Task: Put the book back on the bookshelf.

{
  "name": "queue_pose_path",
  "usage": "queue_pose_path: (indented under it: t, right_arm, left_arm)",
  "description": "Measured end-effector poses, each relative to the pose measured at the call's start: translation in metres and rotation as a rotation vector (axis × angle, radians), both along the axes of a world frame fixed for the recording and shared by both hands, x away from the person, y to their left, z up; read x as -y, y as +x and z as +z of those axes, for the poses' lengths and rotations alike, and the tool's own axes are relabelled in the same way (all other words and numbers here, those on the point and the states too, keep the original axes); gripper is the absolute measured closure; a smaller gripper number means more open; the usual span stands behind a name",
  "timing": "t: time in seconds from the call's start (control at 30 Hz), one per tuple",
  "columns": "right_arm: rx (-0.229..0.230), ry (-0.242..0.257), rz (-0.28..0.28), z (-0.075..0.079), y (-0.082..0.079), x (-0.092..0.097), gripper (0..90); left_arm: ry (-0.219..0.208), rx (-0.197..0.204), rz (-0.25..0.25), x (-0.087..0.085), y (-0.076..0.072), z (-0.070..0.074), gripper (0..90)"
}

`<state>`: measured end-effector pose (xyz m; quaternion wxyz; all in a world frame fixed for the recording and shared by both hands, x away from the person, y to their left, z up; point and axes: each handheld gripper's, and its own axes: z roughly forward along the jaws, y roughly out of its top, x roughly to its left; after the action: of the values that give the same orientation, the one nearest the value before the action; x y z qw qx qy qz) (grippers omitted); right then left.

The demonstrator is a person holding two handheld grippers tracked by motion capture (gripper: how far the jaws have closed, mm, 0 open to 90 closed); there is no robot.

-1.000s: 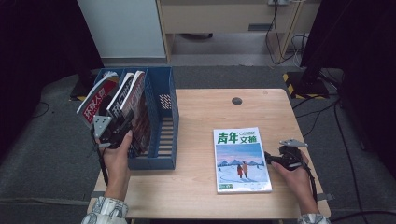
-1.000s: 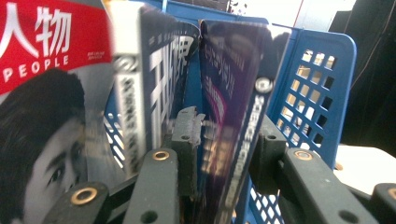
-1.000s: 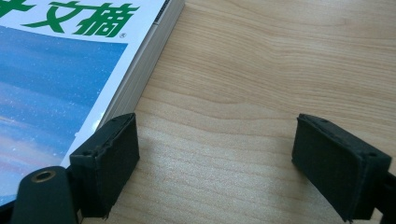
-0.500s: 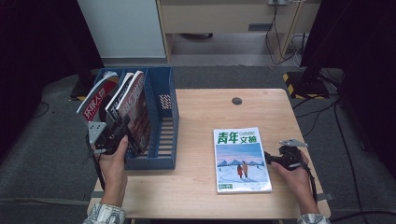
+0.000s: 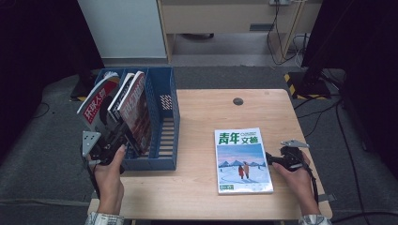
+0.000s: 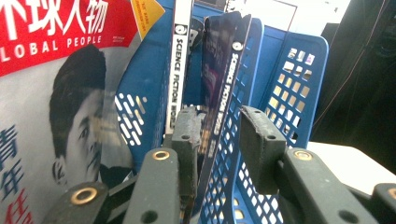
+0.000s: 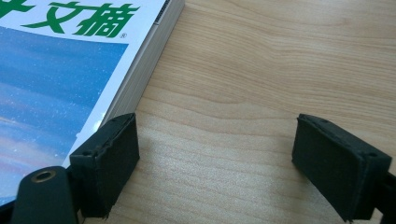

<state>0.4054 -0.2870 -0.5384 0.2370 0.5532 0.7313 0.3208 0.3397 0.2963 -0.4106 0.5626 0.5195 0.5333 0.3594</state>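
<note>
Left hand-held gripper (image 5: 114, 140) nearer person

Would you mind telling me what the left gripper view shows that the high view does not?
The left gripper view adds the spine lettering SCIENCE FICTION WORLD on the dark magazine standing between the jaws of the left gripper, which have just been opening, with a gap at one pad. The high view adds the green-titled magazine flat on the table and the right gripper beside it. Both share the blue rack and the red-banner magazine.
</note>
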Motion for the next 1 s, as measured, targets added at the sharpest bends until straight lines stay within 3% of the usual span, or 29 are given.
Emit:
queue_pose_path:
  t: [0.17,0.33,0.53,0.77,1.0]
  right_arm:
    - [0.0,0.0,0.001,0.0,0.0,0.0,14.9]
    - [-0.001,0.001,0.0,0.0,0.0,0.0,14.9]
    - [0.0,-0.001,0.001,0.0,0.0,0.0,14.9]
    - [-0.002,-0.001,0.002,0.0,0.0,0.0,14.6]
    - [-0.002,-0.002,0.0,0.0,0.0,-0.001,14.4]
  left_arm:
    - [0.006,-0.027,-0.02,0.004,-0.007,-0.005,65.1]
    - [0.049,-0.038,-0.042,0.013,-0.011,-0.008,61.6]
    - [0.062,-0.058,-0.106,0.025,-0.008,-0.012,59.6]
    - [0.077,-0.09,-0.178,0.044,-0.003,-0.016,50.3]
    - [0.118,-0.108,-0.258,0.071,0.002,-0.02,41.5]
